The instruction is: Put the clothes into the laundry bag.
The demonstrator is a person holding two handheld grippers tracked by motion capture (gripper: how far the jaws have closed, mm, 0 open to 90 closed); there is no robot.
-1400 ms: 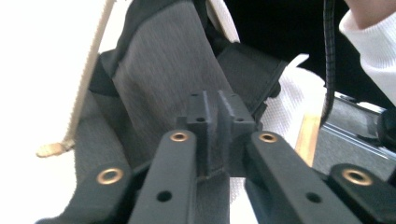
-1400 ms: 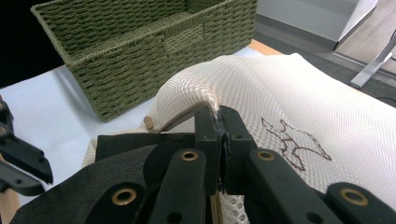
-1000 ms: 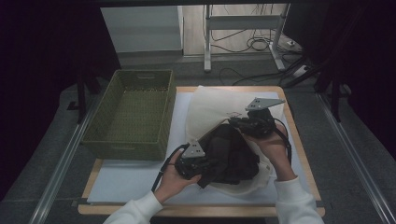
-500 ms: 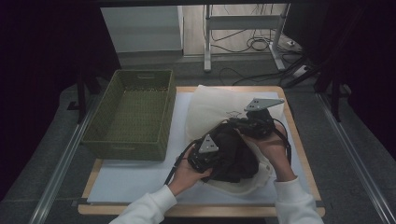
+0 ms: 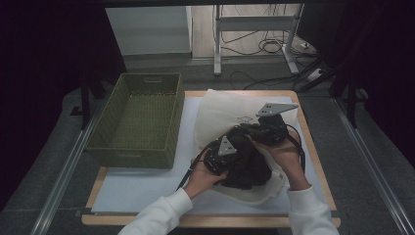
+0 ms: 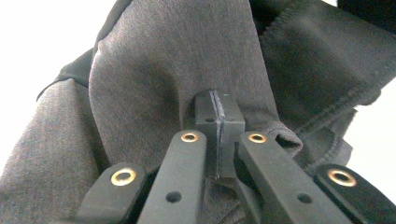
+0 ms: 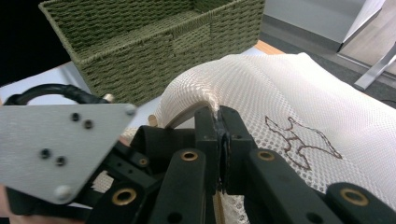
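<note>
A white mesh laundry bag (image 5: 230,115) is laid on the white mat (image 5: 147,188) of a wooden table (image 5: 320,171), just right of an empty green woven basket (image 5: 139,117). A dark grey garment (image 5: 247,166) is seen at the near end of the bag, partly surrounded by the bag's pale rim.

The left gripper (image 5: 221,155) is held at the garment's left side. In the left gripper view its jaws are seen pressed together, with a fold of the grey knit fabric (image 6: 187,60) pinched at their tips (image 6: 218,116).

The right gripper (image 5: 266,128) is positioned at the far side of the garment, over the bag. In the right gripper view its jaws are closed on the rolled edge of the mesh bag (image 7: 280,88), which is lifted into an arch at the fingertips (image 7: 218,122); a dark embroidered figure (image 7: 303,137) is visible on the mesh to the right. The left gripper's grey plate (image 7: 51,142) appears in the near foreground, with the basket (image 7: 154,32) behind it.
</note>
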